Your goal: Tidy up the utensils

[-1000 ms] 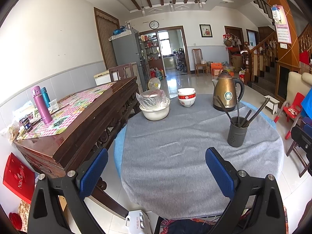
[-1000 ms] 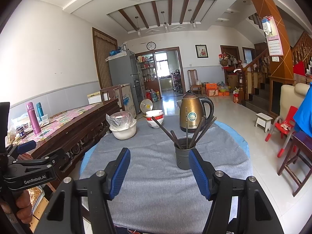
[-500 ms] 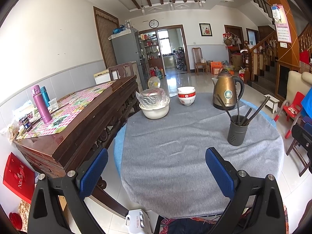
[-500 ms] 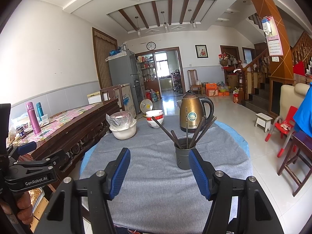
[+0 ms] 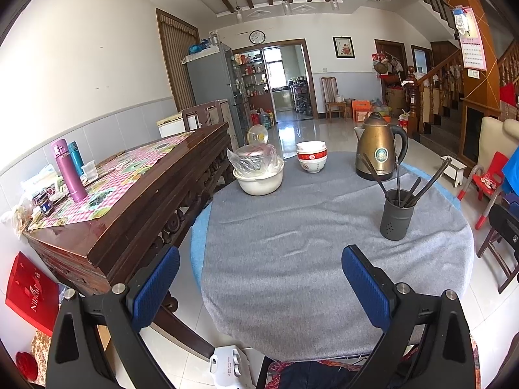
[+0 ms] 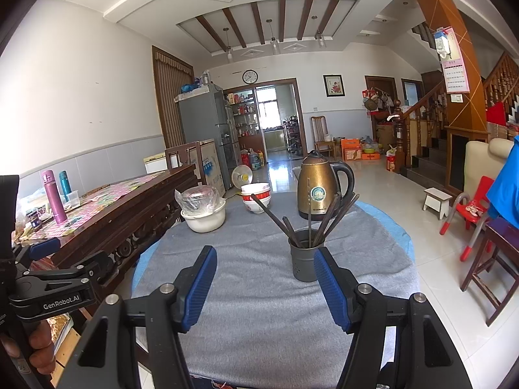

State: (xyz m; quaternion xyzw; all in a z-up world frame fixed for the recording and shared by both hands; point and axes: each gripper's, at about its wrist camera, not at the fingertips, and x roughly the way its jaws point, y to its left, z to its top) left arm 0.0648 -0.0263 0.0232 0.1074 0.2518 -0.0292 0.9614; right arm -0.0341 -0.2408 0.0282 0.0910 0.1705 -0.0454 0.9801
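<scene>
A dark grey utensil holder (image 5: 397,214) (image 6: 303,255) stands upright on the grey-covered round table (image 5: 292,259) (image 6: 259,308), toward its right side. Several dark chopsticks (image 5: 412,184) (image 6: 327,220) lean out of it. My left gripper (image 5: 259,278) is open and empty, held over the table's near left edge. My right gripper (image 6: 264,283) is open and empty, just in front of the holder, which sits slightly right of its middle. The left gripper also shows at the left edge of the right wrist view (image 6: 45,291).
A bronze kettle (image 5: 378,149) (image 6: 319,188), stacked red-and-white bowls (image 5: 311,159) (image 6: 256,197) and a white pot with a bagged lid (image 5: 258,173) (image 6: 202,209) stand at the table's far side. A wooden sideboard (image 5: 129,201) is left; chairs (image 6: 486,259) right.
</scene>
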